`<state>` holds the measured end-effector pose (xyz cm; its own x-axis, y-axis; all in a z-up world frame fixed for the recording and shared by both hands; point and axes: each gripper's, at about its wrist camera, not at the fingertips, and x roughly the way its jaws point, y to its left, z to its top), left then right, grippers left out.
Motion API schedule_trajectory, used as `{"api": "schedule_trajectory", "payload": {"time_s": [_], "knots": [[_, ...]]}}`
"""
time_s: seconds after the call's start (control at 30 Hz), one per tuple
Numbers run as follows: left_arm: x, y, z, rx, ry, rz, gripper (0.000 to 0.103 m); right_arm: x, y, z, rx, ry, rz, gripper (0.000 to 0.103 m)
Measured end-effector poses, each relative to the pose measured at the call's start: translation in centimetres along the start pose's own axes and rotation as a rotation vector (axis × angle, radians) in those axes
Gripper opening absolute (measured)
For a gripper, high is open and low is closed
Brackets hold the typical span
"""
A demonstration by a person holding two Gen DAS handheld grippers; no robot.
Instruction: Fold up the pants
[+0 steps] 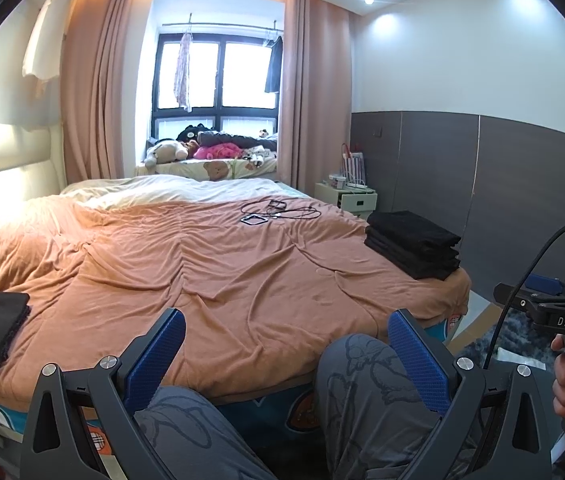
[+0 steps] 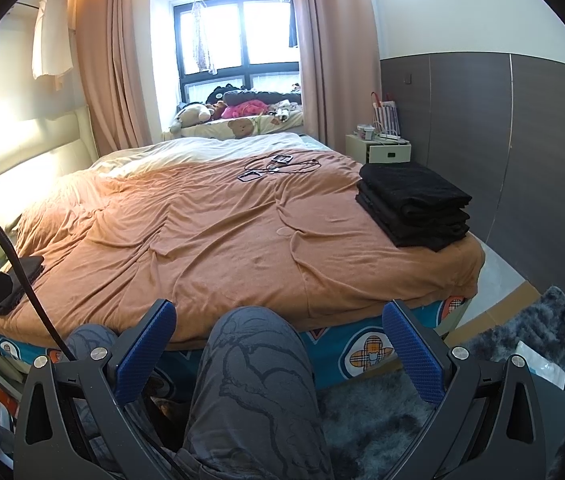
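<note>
Now we hold the left claw (image 1: 286,326) and right claw (image 2: 280,318) spread wide and empty above our knees, while the folded black pants (image 1: 414,244) sit stacked at the bed (image 1: 202,264)'s right edge.

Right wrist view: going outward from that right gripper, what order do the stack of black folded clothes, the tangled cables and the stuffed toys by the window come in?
1. Stack of black folded clothes, bed's right edge.
2. Tangled cables, mid-bed, farther back.
3. Stuffed toys, window ledge beyond the bed.
The right gripper is open.
</note>
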<state>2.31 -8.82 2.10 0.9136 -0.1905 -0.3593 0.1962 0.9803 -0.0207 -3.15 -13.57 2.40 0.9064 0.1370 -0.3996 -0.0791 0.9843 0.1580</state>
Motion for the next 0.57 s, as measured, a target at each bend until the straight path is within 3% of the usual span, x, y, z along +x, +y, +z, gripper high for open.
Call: {"api": "schedule_trajectory", "payload": {"time_s": [0.57], "knots": [[-0.36,-0.15,-0.21,-0.004,-0.008,-0.005,0.102,-0.07,-0.29,0.02,0.000,0.005,0.000,0.103]]}}
